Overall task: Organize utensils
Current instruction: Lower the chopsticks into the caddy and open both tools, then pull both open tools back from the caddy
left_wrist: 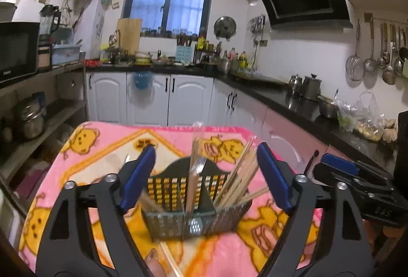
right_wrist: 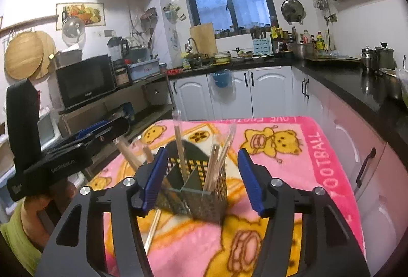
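A perforated metal utensil holder [left_wrist: 178,224] [right_wrist: 213,208] with dividers stands on a pink bear-print blanket [left_wrist: 102,149] [right_wrist: 293,169]. A bundle of wooden chopsticks [left_wrist: 241,176] [right_wrist: 216,162] leans in its right compartment. A fork [left_wrist: 200,164] and more sticks stand in the middle one, and other sticks [right_wrist: 128,153] lean out to the left. A loose chopstick [left_wrist: 172,260] [right_wrist: 153,228] lies on the blanket in front. My left gripper [left_wrist: 206,149] is open just short of the holder, with nothing in its jaws. My right gripper [right_wrist: 203,152] is open and empty too, facing the holder's corner.
Each gripper shows in the other's view, the right gripper [left_wrist: 336,167] at the right edge and the left gripper [right_wrist: 102,127] at the left. A shelf with a microwave [right_wrist: 84,81] runs along the left. A black counter [left_wrist: 293,98] with pots runs along the right.
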Tool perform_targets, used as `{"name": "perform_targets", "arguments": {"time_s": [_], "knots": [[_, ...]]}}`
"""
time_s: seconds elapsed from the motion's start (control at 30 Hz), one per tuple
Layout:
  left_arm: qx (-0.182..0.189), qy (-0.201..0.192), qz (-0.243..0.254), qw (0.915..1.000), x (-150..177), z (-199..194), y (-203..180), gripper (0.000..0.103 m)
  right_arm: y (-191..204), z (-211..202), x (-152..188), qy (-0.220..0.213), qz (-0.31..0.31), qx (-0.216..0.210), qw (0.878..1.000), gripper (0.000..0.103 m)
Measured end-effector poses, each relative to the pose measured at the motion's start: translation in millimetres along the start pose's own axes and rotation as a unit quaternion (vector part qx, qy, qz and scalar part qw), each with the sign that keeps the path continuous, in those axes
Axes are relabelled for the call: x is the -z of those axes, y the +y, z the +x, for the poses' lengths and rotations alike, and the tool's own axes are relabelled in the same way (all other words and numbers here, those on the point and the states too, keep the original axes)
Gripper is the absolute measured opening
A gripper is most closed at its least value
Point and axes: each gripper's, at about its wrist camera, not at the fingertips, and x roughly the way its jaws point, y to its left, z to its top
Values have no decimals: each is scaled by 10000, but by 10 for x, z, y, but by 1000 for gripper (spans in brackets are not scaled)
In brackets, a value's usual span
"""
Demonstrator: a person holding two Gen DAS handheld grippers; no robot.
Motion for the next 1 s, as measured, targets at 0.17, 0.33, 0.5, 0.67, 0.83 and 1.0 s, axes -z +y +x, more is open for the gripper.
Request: {"name": "perform_targets", "arguments": {"time_s": [0.17, 0.33, 0.5, 0.67, 0.83, 1.0], "knots": [[-66, 117, -15, 9999, 154, -94, 25, 86, 47, -106, 138, 32, -33, 20, 10000, 66], [-92, 224, -33, 9997, 305, -215, 56, 92, 133, -201, 310, 15, -120, 93, 9999, 75], [-50, 461, -80, 9989, 479, -276, 68, 92, 196, -240, 493, 81, -134, 101, 9998, 84], [-89, 676, -122, 9976, 701, -317, 111, 92, 227, -246, 741, 181, -90, 200, 9996, 88], [-163, 809, -256, 9963, 876, -351, 193, 92, 206, -232, 969, 331, -12, 363, 9988, 94], [-111, 905, -255, 9955, 1041, -385, 200, 92, 130, -216, 1161, 462, 126, 525, 9975, 95]]}}
